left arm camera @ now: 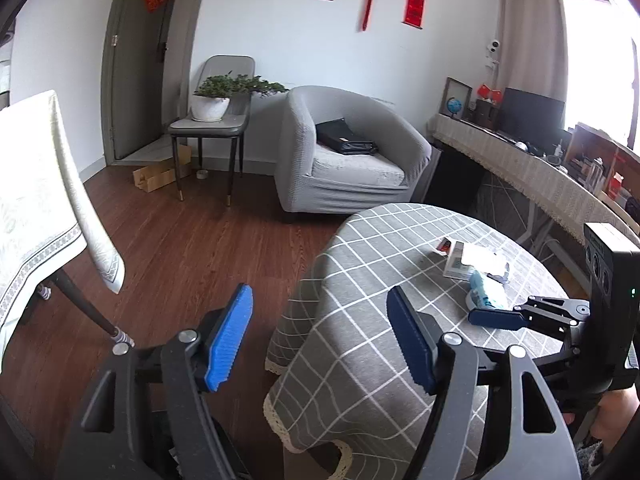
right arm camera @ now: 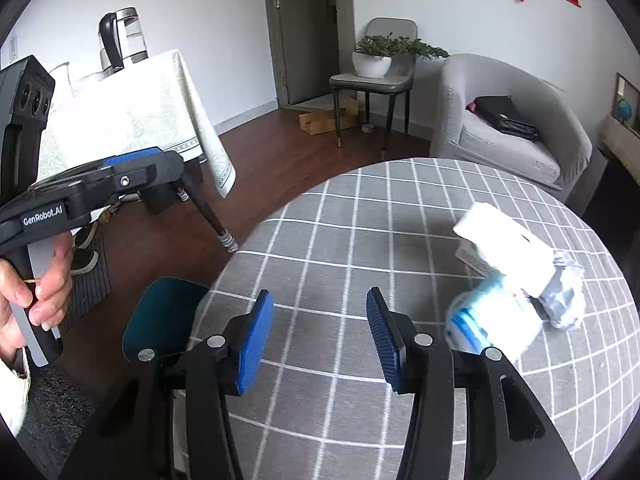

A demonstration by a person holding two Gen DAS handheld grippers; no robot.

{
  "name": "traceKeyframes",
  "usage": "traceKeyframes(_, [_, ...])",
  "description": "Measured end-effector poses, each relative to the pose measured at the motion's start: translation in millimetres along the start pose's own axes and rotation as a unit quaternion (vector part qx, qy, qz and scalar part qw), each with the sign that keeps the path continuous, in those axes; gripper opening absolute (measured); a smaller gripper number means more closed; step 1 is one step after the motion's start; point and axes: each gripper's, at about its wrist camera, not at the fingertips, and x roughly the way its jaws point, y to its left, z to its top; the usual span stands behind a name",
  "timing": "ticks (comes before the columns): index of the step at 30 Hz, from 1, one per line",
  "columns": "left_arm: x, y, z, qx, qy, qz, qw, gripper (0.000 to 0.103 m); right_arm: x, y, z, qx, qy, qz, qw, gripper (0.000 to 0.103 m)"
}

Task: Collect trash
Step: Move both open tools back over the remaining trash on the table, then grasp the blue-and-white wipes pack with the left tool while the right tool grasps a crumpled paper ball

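Trash lies on the round table with a grey checked cloth (right arm camera: 340, 240): a white carton (right arm camera: 504, 240), a crumpled grey wrapper (right arm camera: 566, 296) and a blue-white packet (right arm camera: 484, 320). The same pile shows in the left wrist view: carton (left arm camera: 464, 262) and blue packet (left arm camera: 488, 292). My right gripper (right arm camera: 320, 328) is open and empty above the table, left of the pile. My left gripper (left arm camera: 320, 320) is open and empty over the table's left edge. The right gripper also shows in the left wrist view (left arm camera: 496, 316), close to the packet.
A table with a white cloth (right arm camera: 132, 120) and a kettle (right arm camera: 122, 38) stands to the left. A grey armchair (left arm camera: 344, 152) with a black bag, a chair with a potted plant (left arm camera: 212, 104) and a long side table (left arm camera: 532, 168) stand behind. A teal bin (right arm camera: 160, 320) sits by the round table.
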Motion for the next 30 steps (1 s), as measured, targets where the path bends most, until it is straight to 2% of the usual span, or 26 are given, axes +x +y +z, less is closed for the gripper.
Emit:
traceKeyframes(4, [12,-36,0,0.037,0.002,-0.029,0.9989,0.082,-17,-30,-12,0.023,-0.009,-0.017,1.000,0.049])
traceKeyframes(8, [29,-75,-3,0.084,0.015,-0.045,0.9953,0.085,-37,-62,-24,0.046,-0.019,-0.037,0.998,0.049])
traceKeyframes(14, [51,-116,-6,0.115,0.032,-0.063,0.9908,0.088,-55,-102,-44,0.074,-0.023,-0.059,0.995,0.050])
traceKeyframes(20, [73,-148,-7,0.138,0.058,-0.080,0.9854,0.092,-69,-139,-56,0.103,-0.025,-0.076,0.991,0.060])
traceKeyframes(24, [93,-166,-11,0.153,0.086,-0.090,0.9803,0.093,-73,-156,-57,0.098,-0.024,-0.083,0.991,0.069])
traceKeyframes(27, [105,-178,-18,0.177,0.098,-0.072,0.9766,0.093,-76,-170,-58,0.103,-0.031,-0.082,0.991,0.069])
traceKeyframes(30, [113,-184,-21,0.178,0.114,-0.077,0.9744,0.093,-79,-181,-59,0.110,-0.034,-0.081,0.990,0.070])
